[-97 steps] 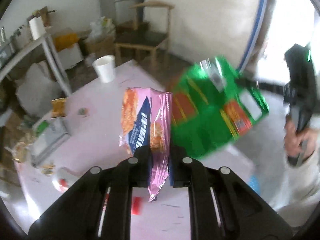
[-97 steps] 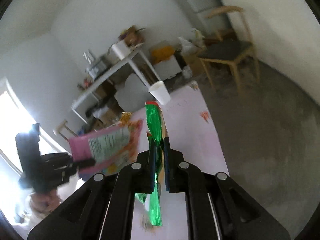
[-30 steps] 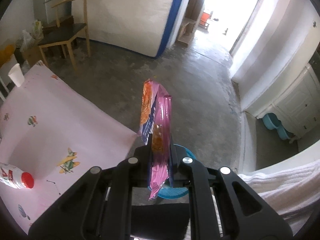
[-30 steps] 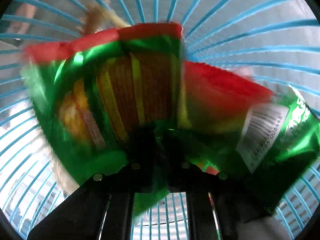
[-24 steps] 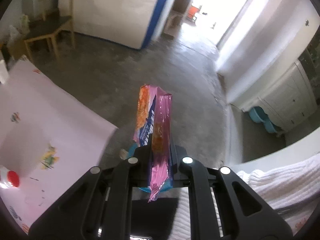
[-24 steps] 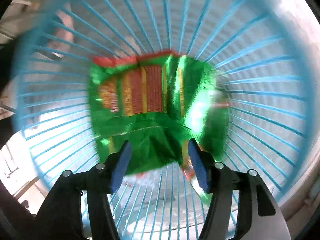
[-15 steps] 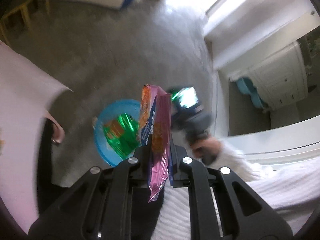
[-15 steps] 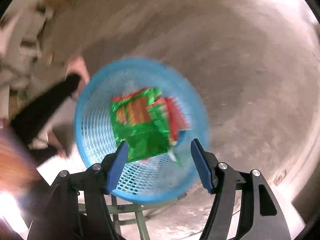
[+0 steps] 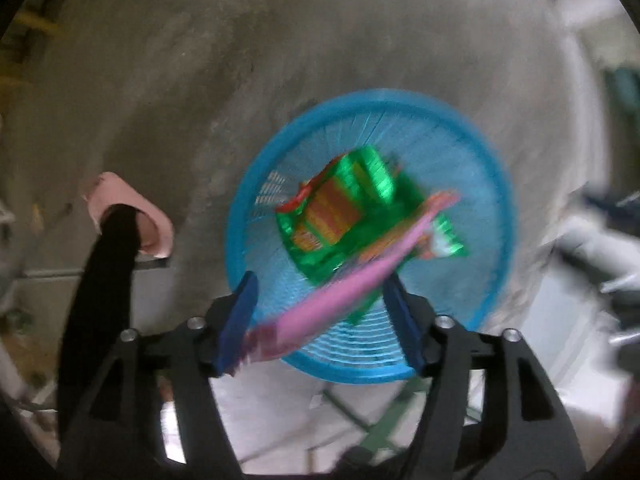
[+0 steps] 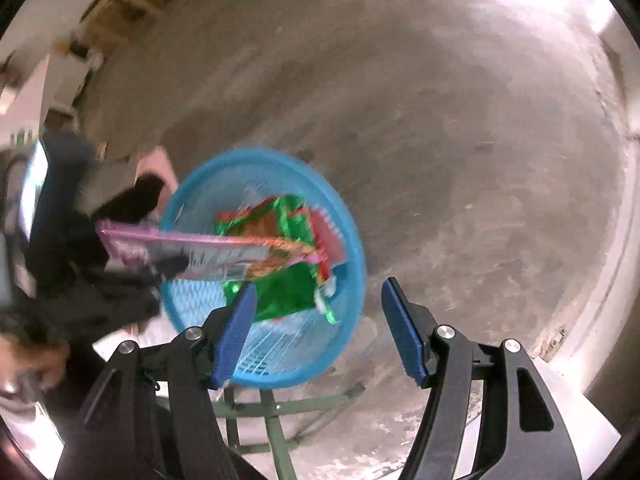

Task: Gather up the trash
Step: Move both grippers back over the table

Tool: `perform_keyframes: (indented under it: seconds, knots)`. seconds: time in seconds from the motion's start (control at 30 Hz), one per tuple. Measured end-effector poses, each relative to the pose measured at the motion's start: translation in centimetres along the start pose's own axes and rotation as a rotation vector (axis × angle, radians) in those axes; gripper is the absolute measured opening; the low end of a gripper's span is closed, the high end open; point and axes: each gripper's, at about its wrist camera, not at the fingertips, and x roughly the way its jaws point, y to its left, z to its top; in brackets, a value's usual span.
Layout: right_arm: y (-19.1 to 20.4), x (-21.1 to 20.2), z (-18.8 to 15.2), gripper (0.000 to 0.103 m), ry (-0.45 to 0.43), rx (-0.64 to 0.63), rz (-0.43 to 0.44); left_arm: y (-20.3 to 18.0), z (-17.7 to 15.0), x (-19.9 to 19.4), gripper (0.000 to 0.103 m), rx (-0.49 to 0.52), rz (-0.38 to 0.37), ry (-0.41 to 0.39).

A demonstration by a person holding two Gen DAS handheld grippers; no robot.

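Basket (image 9: pixel 494 184), blue and open-weave, is the landmark here: it stands on the concrete floor (image 9: pixel 200 80), seemingly on a green frame, and almost straight beneath both claws.

The left claw (image 9: pixel 320 320) points down at the basket's near rim, and its jaws are opening. The pink wrapper (image 9: pixel 352 280) runs between them, a long thin streak seen edge-on and blurred. Its lower end sits by the left pad, and its far end reaches up and to the right over the basket's middle. The pads no longer appear to press on it, so I judge it to be slipping free. In the right wrist view the same pink wrapper (image 10: pixel 188 250) lies nearly level, with one end over the basket's centre and the other poking out past its left rim.

The green wrapper (image 9: pixel 340 208) already lies inside the basket, crumpled on the mesh bottom, below the pink one.

The right claw (image 10: pixel 316 324) is spread wide with nothing between its jaws. It hangs over the basket's right edge, a little farther off than the left.

What matters for the drop is the wrapper's long axis. Much of its length overhangs the left rim, so it could catch there or tip outside rather than settle in. The left claw is the nearer one to nudge it inward if so.
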Motion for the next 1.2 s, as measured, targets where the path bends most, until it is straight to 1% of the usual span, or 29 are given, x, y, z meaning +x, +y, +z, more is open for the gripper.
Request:
perform_keyframes:
  seconds: [0.07, 0.1, 0.2, 0.3, 0.33, 0.37, 0.4, 0.43, 0.47, 0.5, 0.53, 0.57, 0.6, 0.63, 0.67, 0.7, 0.73, 0.77, 0.8, 0.87, 0.93, 1.0, 1.03, 1.07, 1.13, 1.2]
  knots:
    - [0.8, 1.2, -0.1, 0.063, 0.032, -0.024, -0.006, 0.4, -0.5, -3.0, 0.069, 0.013, -0.011, -0.062]
    - [1.3, 1.8, -0.1, 0.063, 0.044, -0.039, -0.009, 0.7, -1.0, -5.1, 0.071, 0.018, -0.018, -0.108]
    - [2.4, 2.4, 0.0, 0.063, 0.053, -0.077, -0.01, 0.8, -2.2, -9.7, 0.071, 0.014, -0.054, -0.2]
    - [3.9, 3.0, 0.3, 0.063, 0.085, -0.153, 0.032, 1.1, -3.5, -15.5, 0.071, 0.003, -0.071, -0.326]
    - [4.6, 3.7, 0.5, 0.063, 0.112, -0.194, 0.051, 0.7, -4.2, -18.2, 0.071, -0.002, -0.029, -0.4]
    - [5.3, 4.3, 0.8, 0.063, 0.119, -0.225, 0.053, 0.6, -4.9, -20.1, 0.071, 0.0, 0.007, -0.459]
    - [6.0, 5.0, 1.1, 0.062, 0.117, -0.248, 0.049, 0.7, -6.0, -22.1, 0.071, 0.003, 0.028, -0.517]
    - [7.0, 6.4, 1.8, 0.06, 0.12, -0.269, 0.053, 0.9, -7.0, -24.1, 0.071, -0.004, 0.029, -0.576]
    - [7.7, 7.6, 2.4, 0.054, 0.127, -0.275, 0.058, 1.4, -7.9, -25.8, 0.071, -0.024, 0.018, -0.617]
    - [8.4, 8.9, 2.9, 0.052, 0.137, -0.279, 0.061, 2.0, -8.7, -27.2, 0.071, -0.047, 0.012, -0.644]
    - [9.3, 11.4, 3.8, 0.051, 0.167, -0.268, 0.077, 2.5, -9.5, -28.2, 0.071, -0.073, 0.013, -0.667]
    - [9.6, 13.0, 4.2, 0.049, 0.188, -0.261, 0.077, 2.9, -10.1, -28.8, 0.071, -0.093, 0.016, -0.682]
    - [10.1, 14.9, 4.6, 0.046, 0.215, -0.258, 0.057, 3.7, -11.3, -29.7, 0.071, -0.122, 0.025, -0.704]
    - [10.6, 17.9, 5.1, 0.045, 0.243, -0.263, -0.026, 4.2, -12.2, -30.2, 0.071, -0.146, 0.037, -0.719]
    - [10.7, 19.9, 5.2, 0.045, 0.26, -0.263, -0.098, 4.6, -13.0, -30.6, 0.071, -0.166, 0.048, -0.729]
    - [10.5, 21.5, 5.3, 0.044, 0.28, -0.251, -0.144, 5.1, -14.1, -30.9, 0.071, -0.189, 0.056, -0.737]
    - [10.4, 22.5, 5.6, 0.044, 0.217, -0.268, -0.244, 5.6, -14.9, -31.1, 0.071, -0.206, 0.059, -0.742]
    - [10.6, 23.2, 6.0, 0.044, 0.181, -0.298, -0.31, 6.0, -15.8, -31.4, 0.071, -0.226, 0.061, -0.744]
    - [10.4, 23.8, 6.6, 0.044, 0.214, -0.27, -0.293, 6.5, -16.8, -31.5, 0.071, -0.249, 0.068, -0.741]
    - [9.2, 24.4, 7.1, 0.043, 0.287, -0.163, -0.265, 7.6, -18.3, -31.8, 0.071, -0.278, 0.077, -0.74]
    - [8.8, 23.8, 6.9, 0.043, 0.331, -0.151, -0.273, 8.7, -19.5, -31.7, 0.071, -0.305, 0.086, -0.734]
    - [9.2, 22.2, 6.2, 0.043, 0.324, -0.187, -0.235, 9.7, -20.5, -31.5, 0.071, -0.334, 0.07, -0.736]
    - [9.6, 21.0, 5.5, 0.043, 0.317, -0.231, -0.238, 10.3, -21.5, -31.6, 0.071, -0.343, 0.057, -0.737]
    - [9.9, 20.0, 5.0, 0.043, 0.313, -0.262, -0.246, 10.6, -21.7, -31.5, 0.071, -0.352, 0.041, -0.736]
    - [10.4, 17.4, 3.7, 0.043, 0.308, -0.309, -0.241, 11.0, -21.8, -31.6, 0.071, -0.368, 0.034, -0.744]
    - [10.7, 14.4, 3.0, 0.044, 0.269, -0.316, -0.222, 11.1, -22.0, -31.6, 0.071, -0.375, 0.032, -0.757]
